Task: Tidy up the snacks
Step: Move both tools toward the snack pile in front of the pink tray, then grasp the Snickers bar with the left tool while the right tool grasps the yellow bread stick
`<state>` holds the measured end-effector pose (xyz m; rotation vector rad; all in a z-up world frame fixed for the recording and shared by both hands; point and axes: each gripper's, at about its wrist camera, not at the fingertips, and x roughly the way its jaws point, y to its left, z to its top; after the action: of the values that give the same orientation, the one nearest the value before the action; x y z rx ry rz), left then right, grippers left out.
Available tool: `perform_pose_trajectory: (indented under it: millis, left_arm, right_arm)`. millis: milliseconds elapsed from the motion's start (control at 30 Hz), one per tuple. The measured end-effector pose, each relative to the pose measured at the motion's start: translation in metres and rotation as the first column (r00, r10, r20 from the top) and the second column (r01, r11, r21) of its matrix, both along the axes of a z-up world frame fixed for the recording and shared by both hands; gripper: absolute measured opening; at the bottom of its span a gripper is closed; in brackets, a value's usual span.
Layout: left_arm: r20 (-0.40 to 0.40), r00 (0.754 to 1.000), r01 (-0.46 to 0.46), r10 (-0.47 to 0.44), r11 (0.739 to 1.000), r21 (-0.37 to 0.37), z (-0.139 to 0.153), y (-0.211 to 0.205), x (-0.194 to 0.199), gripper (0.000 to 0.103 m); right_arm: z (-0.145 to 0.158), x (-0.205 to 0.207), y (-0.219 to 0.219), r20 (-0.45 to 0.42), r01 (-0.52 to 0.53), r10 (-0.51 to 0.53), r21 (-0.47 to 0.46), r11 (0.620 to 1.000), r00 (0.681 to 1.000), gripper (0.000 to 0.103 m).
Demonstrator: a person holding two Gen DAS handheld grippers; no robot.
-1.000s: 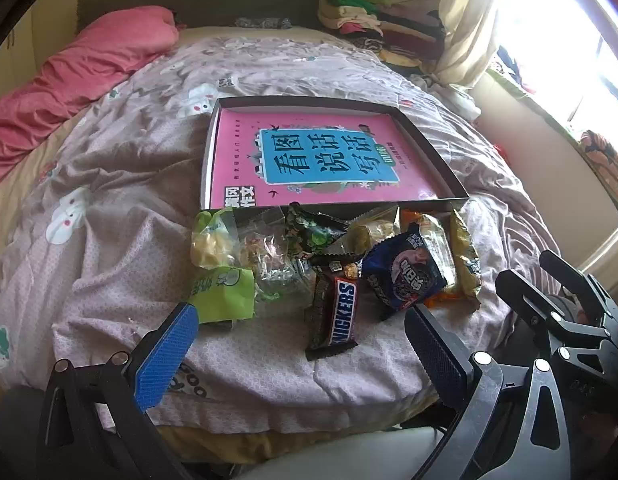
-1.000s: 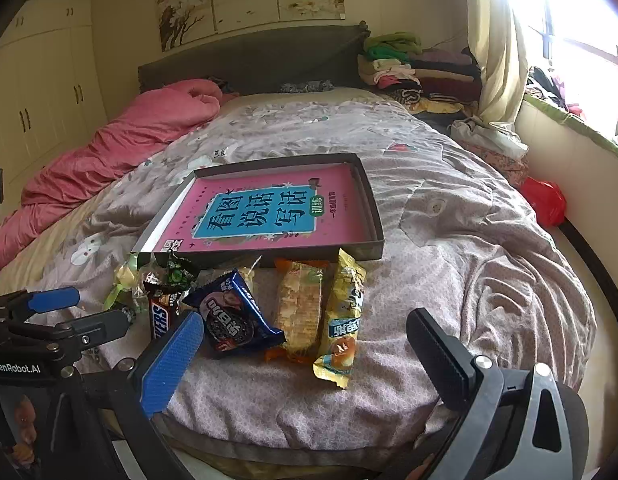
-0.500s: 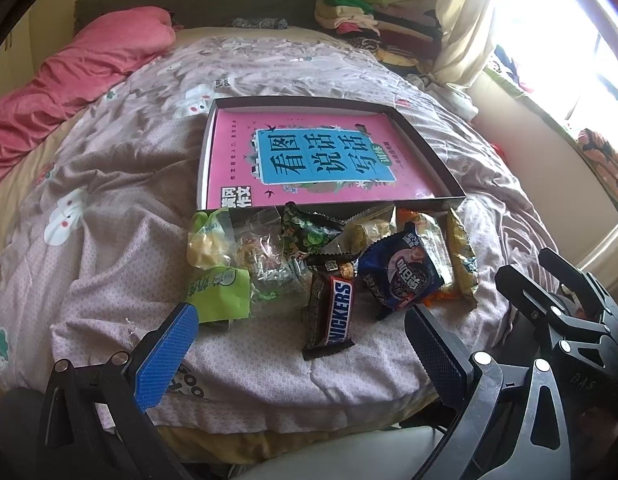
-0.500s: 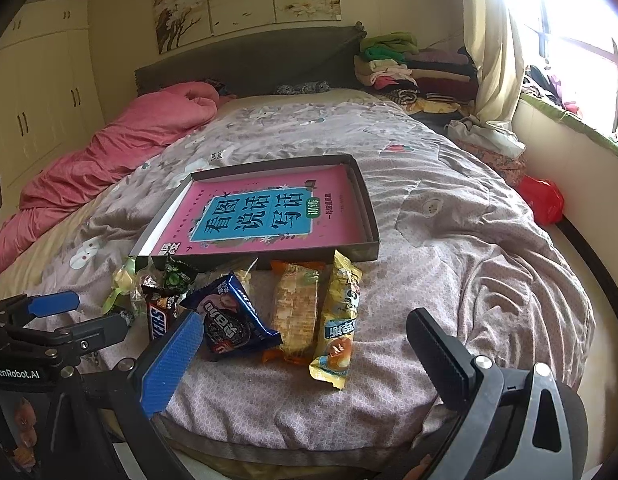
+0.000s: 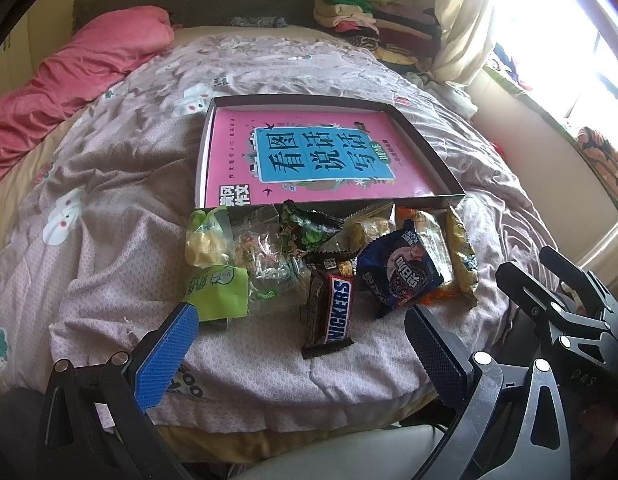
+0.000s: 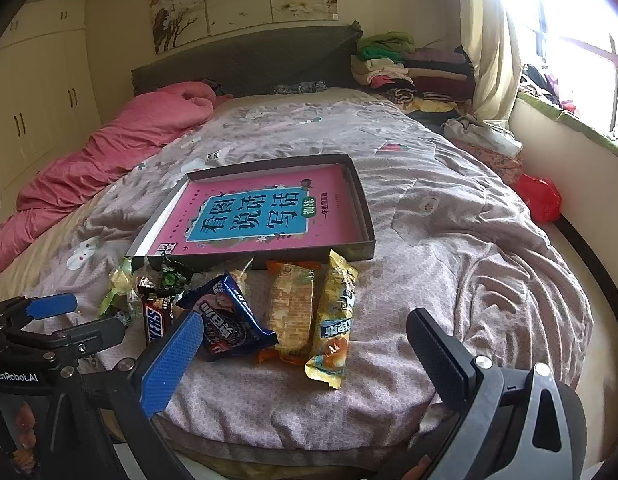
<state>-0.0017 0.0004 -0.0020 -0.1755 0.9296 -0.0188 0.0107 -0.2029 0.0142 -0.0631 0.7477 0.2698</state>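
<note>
Snacks lie heaped at the lower centre of both frames, on the bed (image 5: 109,248), just ahead of both tongs. Left tongs (image 5: 297,354) released, nothing between the pads, hovering short of the Snickers bar (image 5: 331,312). Right tongs (image 6: 305,354) likewise released and holding nothing; the blue cookie packet (image 6: 225,320) sits just beyond the blue pad, with a cracker pack (image 6: 291,308) and yellow packet (image 6: 333,320) beside it. A green packet (image 5: 217,292) lies at lower left. Behind the heap, touching it, a shallow box (image 5: 429,152) holds a pink book (image 5: 309,160).
</note>
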Motion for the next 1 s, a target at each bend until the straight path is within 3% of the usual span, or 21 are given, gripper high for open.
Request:
perform_pose_trajectory:
  millis: [700,1000]
  left_arm:
    - [-0.039,0.999,0.017,-0.018,1.000,-0.010,-0.009,-0.004,0.005,0.103]
    - [-0.100,0.995,0.025,-0.030,0.999,-0.044,-0.025,-0.005,0.014,0.103]
  right_arm:
    - [-0.003,0.003,-0.004,-0.017,0.031,-0.031,0.000,1.000,0.999,0.102]
    - [-0.014,0.018,-0.018,-0.103,0.095,-0.091,0.039,0.995,0.991,0.102]
